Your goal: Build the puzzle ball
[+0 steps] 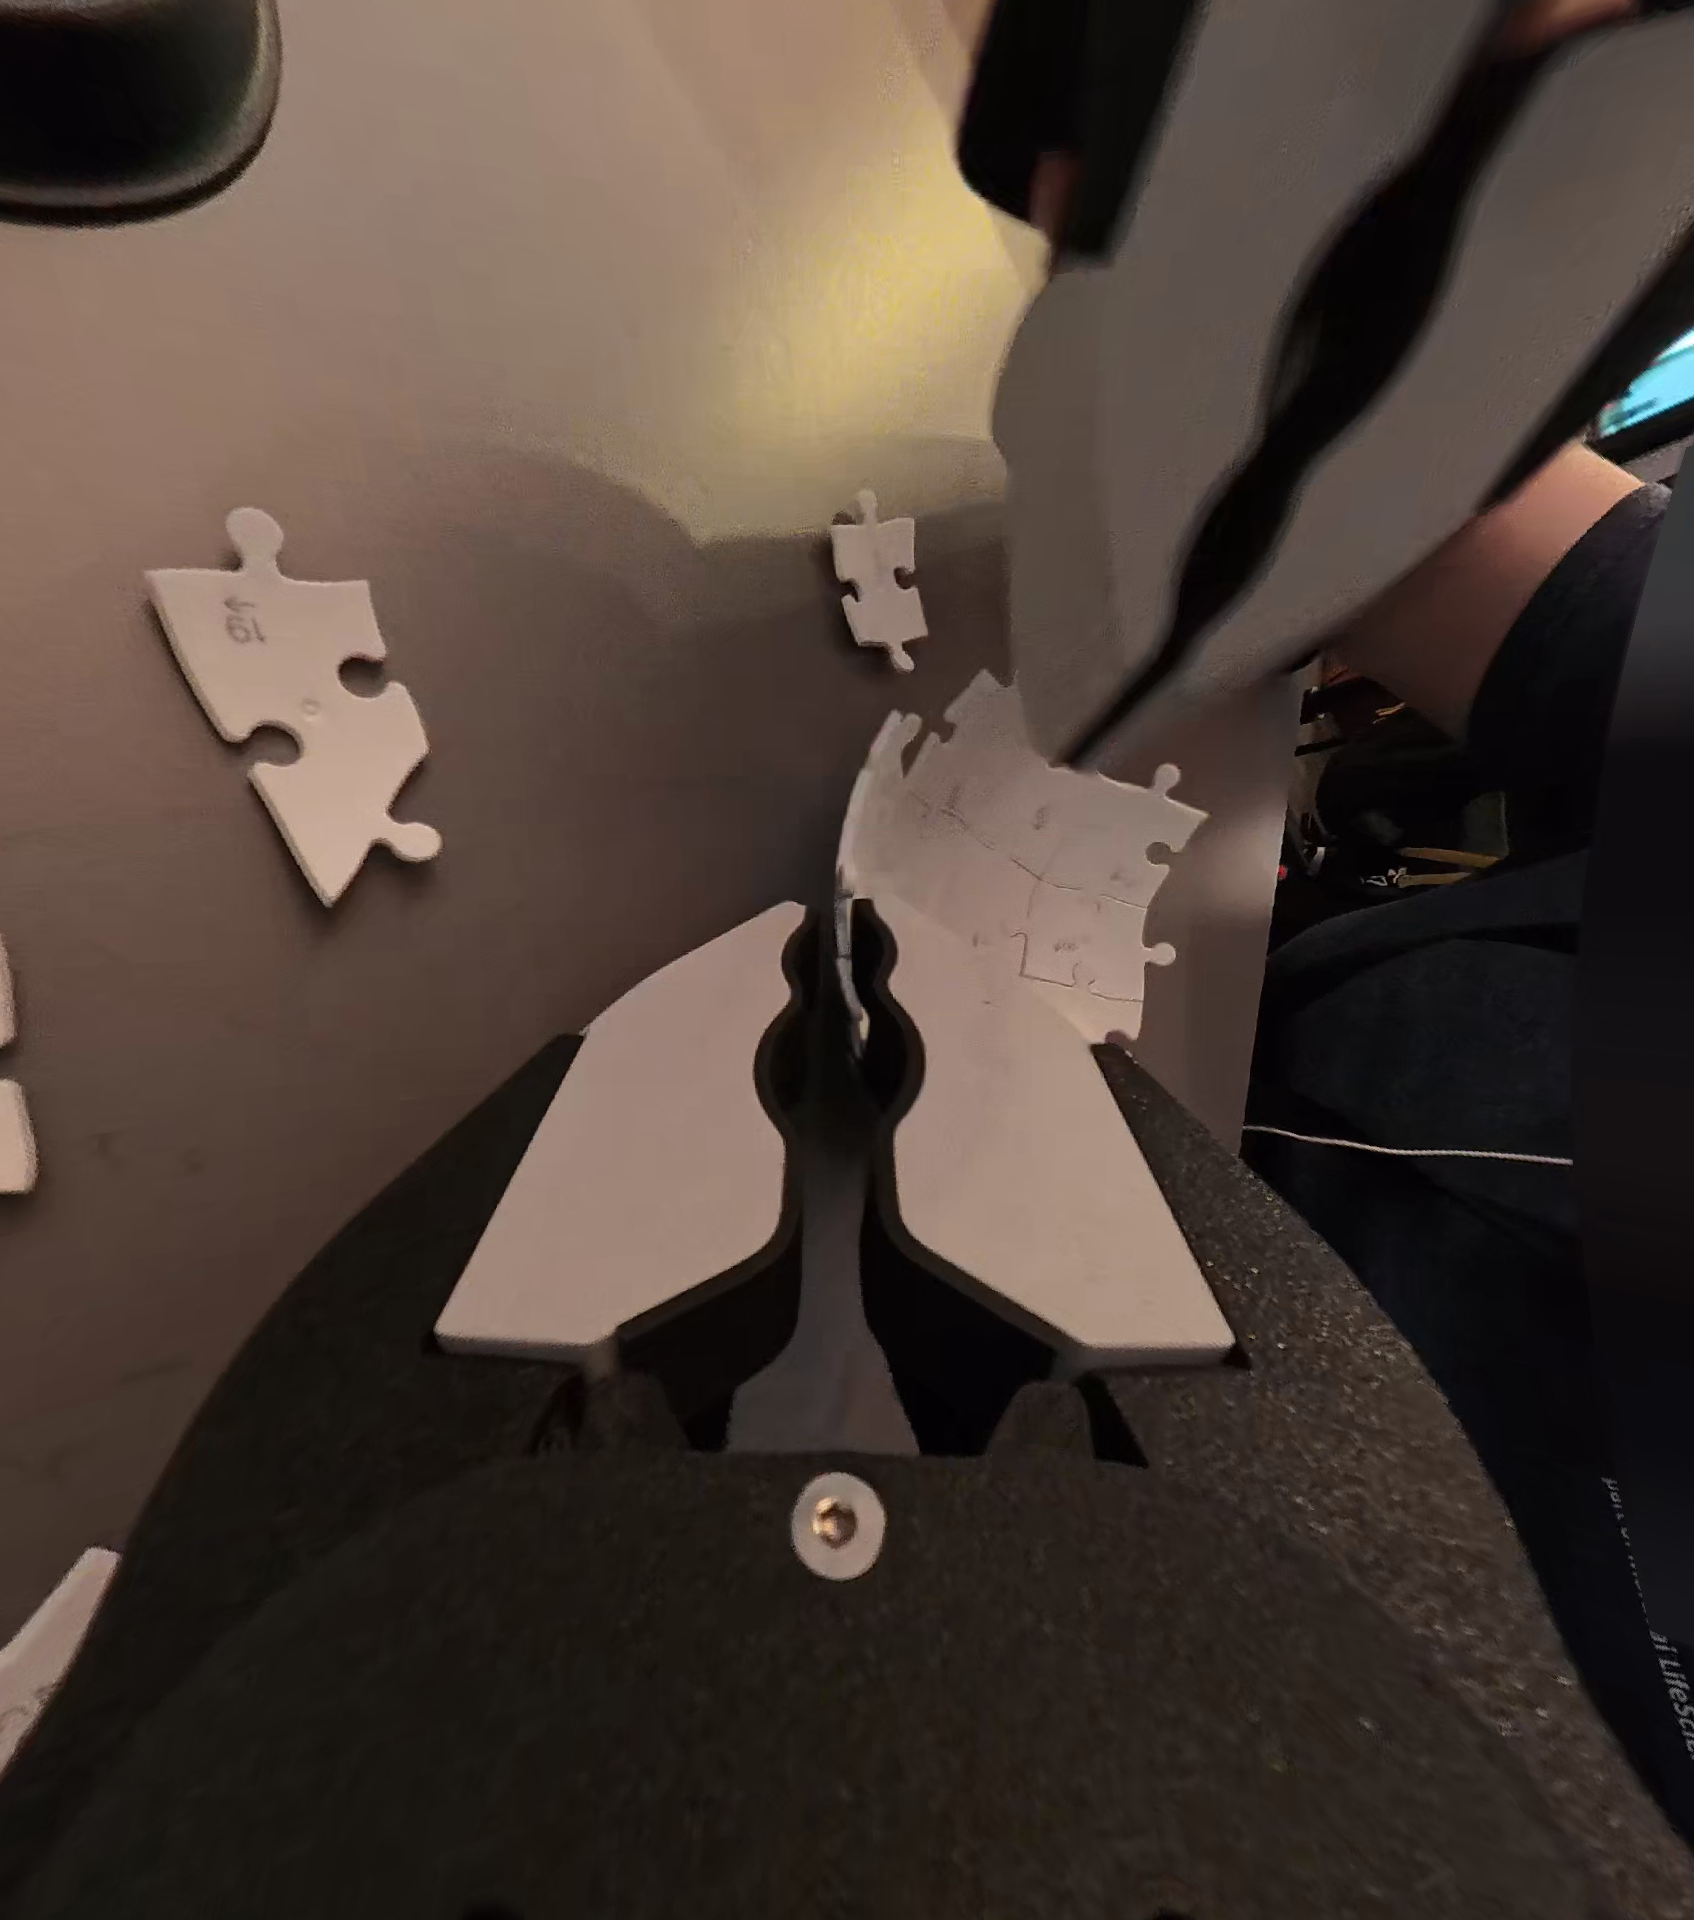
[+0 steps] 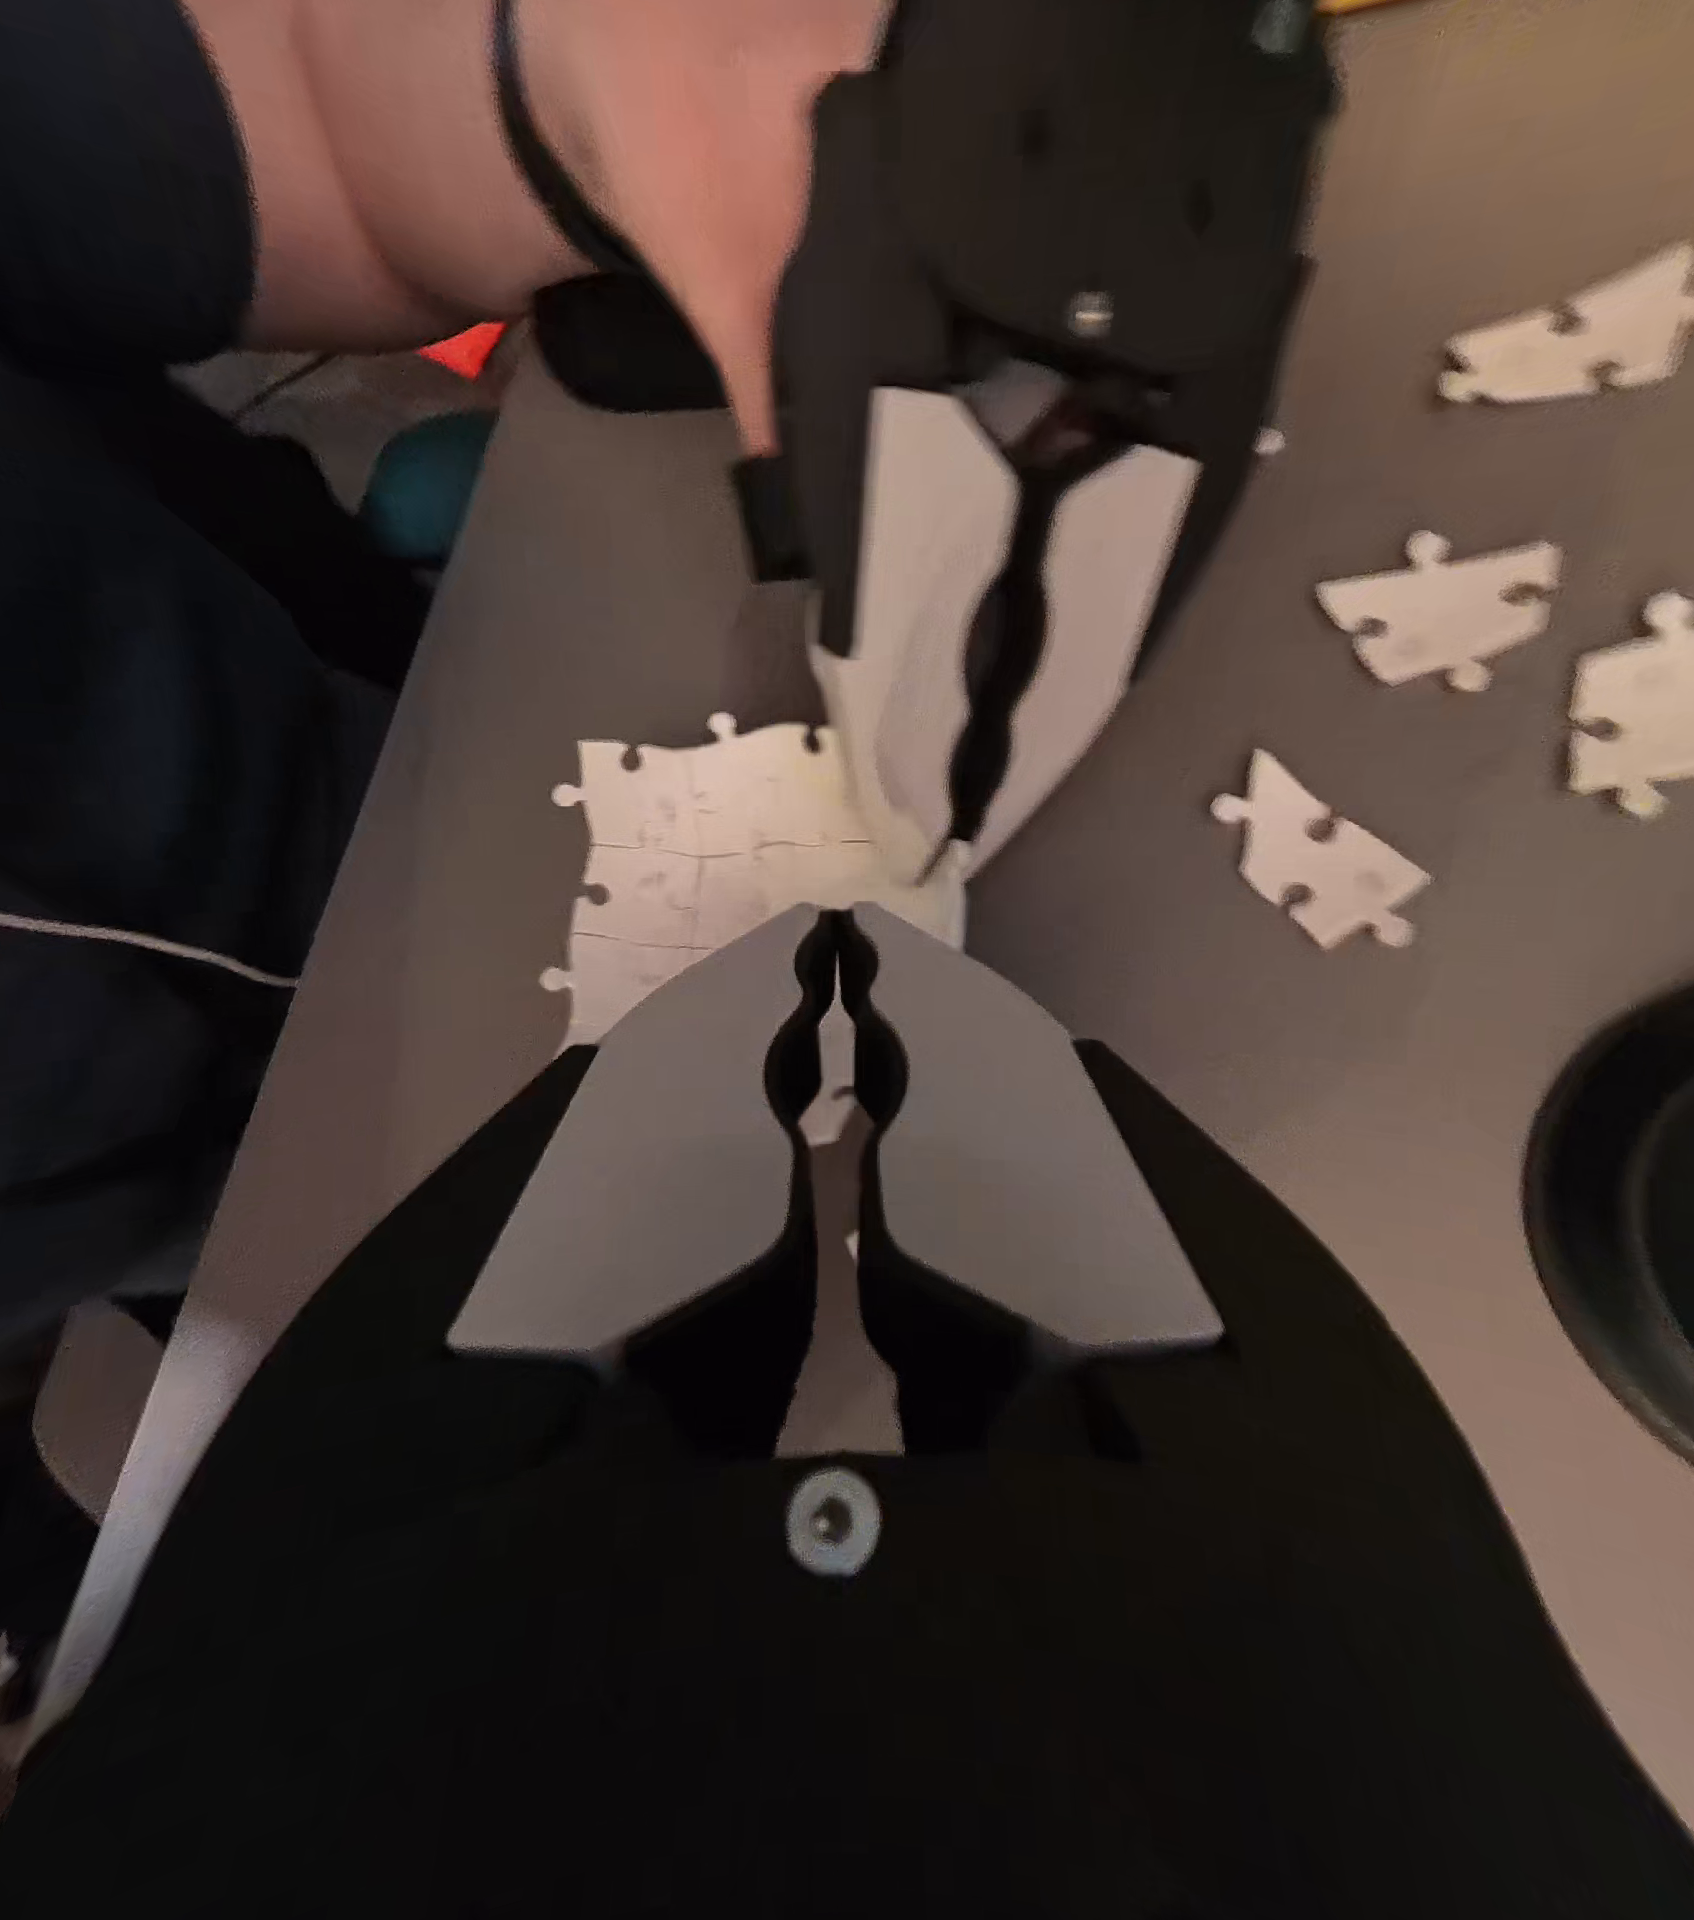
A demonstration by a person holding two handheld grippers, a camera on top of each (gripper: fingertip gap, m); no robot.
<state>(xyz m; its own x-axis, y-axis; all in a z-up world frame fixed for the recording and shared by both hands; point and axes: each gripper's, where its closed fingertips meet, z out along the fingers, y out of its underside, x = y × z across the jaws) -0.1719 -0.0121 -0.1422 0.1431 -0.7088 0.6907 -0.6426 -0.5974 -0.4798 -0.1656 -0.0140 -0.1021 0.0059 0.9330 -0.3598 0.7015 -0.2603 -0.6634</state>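
Note:
A curved white assembly of several joined puzzle pieces (image 1: 1030,883) stands on edge just right of my left gripper (image 1: 838,920). The left gripper is shut on the assembly's near edge, which shows as a thin strip between its pads. In the right wrist view the assembly (image 2: 718,831) lies ahead, and the left gripper (image 2: 952,847) pinches its right corner. My right gripper (image 2: 838,920) is shut, with its pads meeting and nothing between them. Its tips are at the assembly's surface. In the left wrist view the right gripper (image 1: 1077,758) comes down from the upper right onto the assembly's top edge.
Loose white pieces lie on the grey table (image 1: 562,727): a large one (image 1: 292,707), a small one (image 1: 879,577), and others (image 2: 1326,852), (image 2: 1440,613), (image 2: 1669,707), (image 2: 1591,332). A black round bowl (image 2: 1674,1226) sits at the right. A person's arm and dark clothing are beyond the table edge (image 2: 355,883). Spacing between my two grippers at the tips: around 4 centimetres.

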